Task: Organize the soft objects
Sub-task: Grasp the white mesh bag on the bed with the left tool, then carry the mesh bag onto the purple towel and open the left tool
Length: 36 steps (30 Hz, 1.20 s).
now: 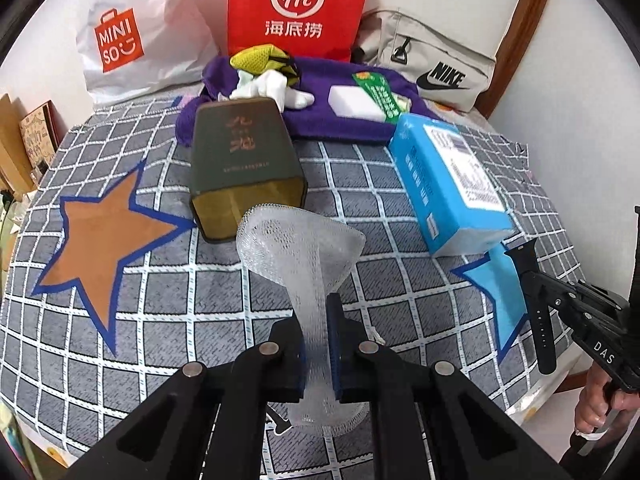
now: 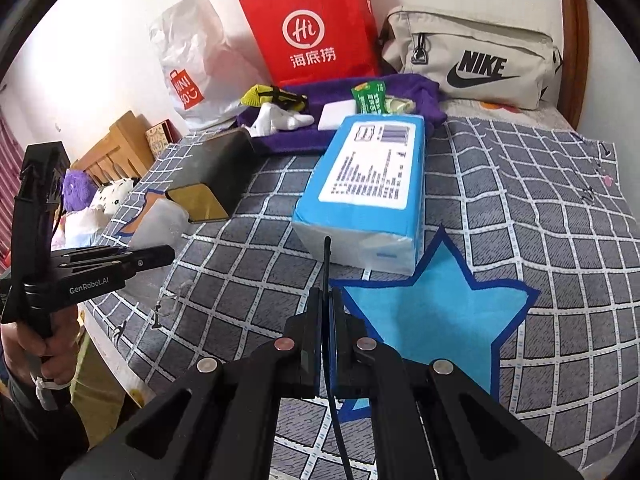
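Note:
My left gripper [image 1: 319,344] is shut on a white foam net sleeve [image 1: 298,246], held above the checked cloth in front of a dark green box [image 1: 244,160] lying on its side with its open end toward me. My right gripper [image 2: 327,344] is shut on a black watch strap [image 2: 327,264], seen edge-on, above a blue star patch [image 2: 432,320]; the strap also shows in the left wrist view [image 1: 536,300]. A blue tissue pack [image 2: 368,188] lies ahead. On a purple towel [image 1: 320,120] at the back lie a white glove [image 1: 276,88], a yellow mesh item [image 1: 256,58] and a white sponge [image 1: 356,102].
An orange star patch [image 1: 104,240] lies at left. A red paper bag [image 1: 296,4], a white Miniso bag [image 1: 132,32] and a beige Nike bag [image 2: 476,56] stand along the wall. The bed edge runs at left in the right wrist view, with plush toys [image 2: 80,192] beyond.

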{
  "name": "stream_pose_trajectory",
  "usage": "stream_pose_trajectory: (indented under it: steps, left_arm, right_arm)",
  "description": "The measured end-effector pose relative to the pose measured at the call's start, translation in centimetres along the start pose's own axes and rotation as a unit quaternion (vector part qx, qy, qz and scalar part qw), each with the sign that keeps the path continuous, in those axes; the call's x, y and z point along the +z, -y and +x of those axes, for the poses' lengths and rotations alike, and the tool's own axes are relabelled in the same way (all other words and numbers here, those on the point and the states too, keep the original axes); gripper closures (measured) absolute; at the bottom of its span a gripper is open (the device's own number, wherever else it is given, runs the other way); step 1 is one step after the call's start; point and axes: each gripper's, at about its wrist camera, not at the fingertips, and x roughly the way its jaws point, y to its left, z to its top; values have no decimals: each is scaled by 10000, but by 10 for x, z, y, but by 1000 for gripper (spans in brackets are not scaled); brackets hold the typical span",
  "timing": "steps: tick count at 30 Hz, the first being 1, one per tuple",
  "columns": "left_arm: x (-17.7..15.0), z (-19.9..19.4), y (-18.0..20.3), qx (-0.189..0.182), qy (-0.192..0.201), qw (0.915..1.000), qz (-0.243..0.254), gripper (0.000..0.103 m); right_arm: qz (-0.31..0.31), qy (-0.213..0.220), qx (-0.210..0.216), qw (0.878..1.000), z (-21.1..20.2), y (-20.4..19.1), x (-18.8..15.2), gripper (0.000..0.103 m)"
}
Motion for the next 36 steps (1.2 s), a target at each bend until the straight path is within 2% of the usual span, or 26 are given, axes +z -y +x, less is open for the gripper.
stream_pose_trajectory:
  steps: [13, 26, 36]
  left_arm:
    - [27, -20, -6, -39, 236, 9997, -103, 94]
    - [71, -29, -9, -70, 419, 9990, -169, 94]
    - [109, -22, -18, -35, 536, 9982, -256, 94]
  right_arm:
    - [-58, 246, 3, 9997, -16, -4, 31, 100]
    - [-140, 432, 53, 9990, -16, 2, 73, 100]
    - [-318, 583, 131, 9977, -10, 3, 115, 100]
